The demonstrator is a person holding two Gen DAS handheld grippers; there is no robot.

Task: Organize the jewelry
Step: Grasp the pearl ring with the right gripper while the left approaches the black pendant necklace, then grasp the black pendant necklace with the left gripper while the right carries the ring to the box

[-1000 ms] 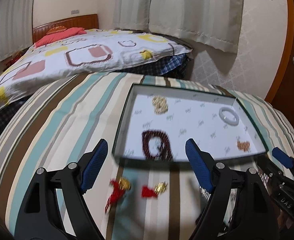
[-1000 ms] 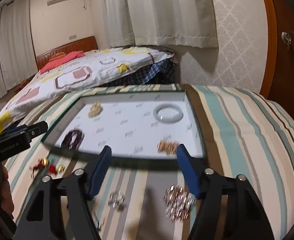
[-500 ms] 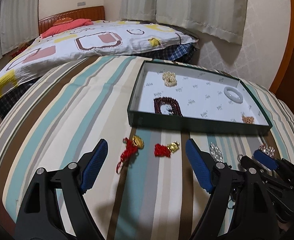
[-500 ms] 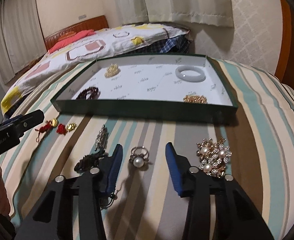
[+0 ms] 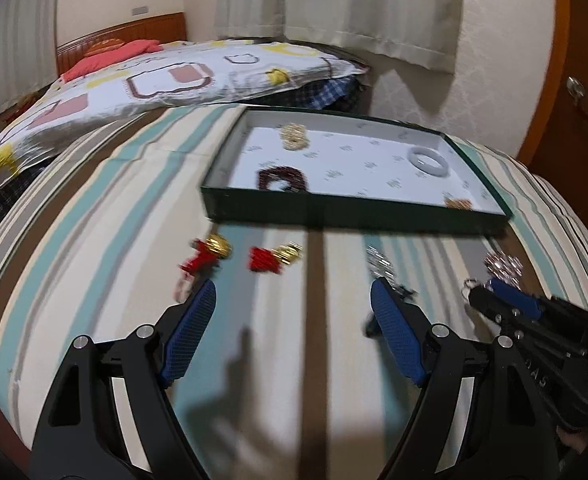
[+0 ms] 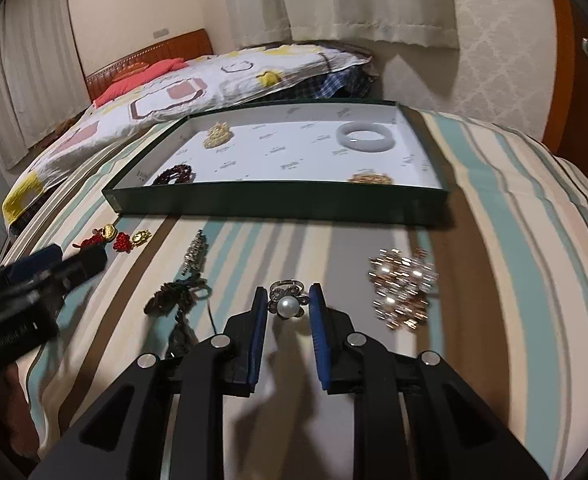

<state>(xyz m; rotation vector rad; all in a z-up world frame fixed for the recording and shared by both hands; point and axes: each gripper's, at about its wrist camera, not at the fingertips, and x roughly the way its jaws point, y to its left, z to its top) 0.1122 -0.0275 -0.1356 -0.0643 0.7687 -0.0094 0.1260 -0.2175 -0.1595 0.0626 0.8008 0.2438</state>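
A dark green tray [image 6: 278, 204] with a white floor stands on the striped cloth and holds a white bangle [image 6: 365, 136], a gold piece [image 6: 218, 135], a dark bead bracelet [image 6: 174, 174] and a small gold chain [image 6: 369, 179]. My right gripper [image 6: 288, 300] has its jaws narrowed around a pearl ring [image 6: 288, 305] on the cloth; the pads are close beside it, contact unclear. My left gripper [image 5: 292, 300] is open and empty, just short of two red-and-gold charms [image 5: 276, 258].
Loose on the cloth: a rose-gold brooch [image 6: 403, 286], a silver pin [image 6: 195, 256], a dark cord piece [image 6: 174, 300]. The tray [image 5: 353, 216] lies beyond the charms. A bed with a patterned quilt [image 6: 198, 88] lies behind; a wooden door [image 5: 573, 120] is at right.
Both grippers have pulled back and dropped low toward the cloth. The right jaws have narrowed around the pearl ring. The left gripper has stayed open, nearer the red charms.
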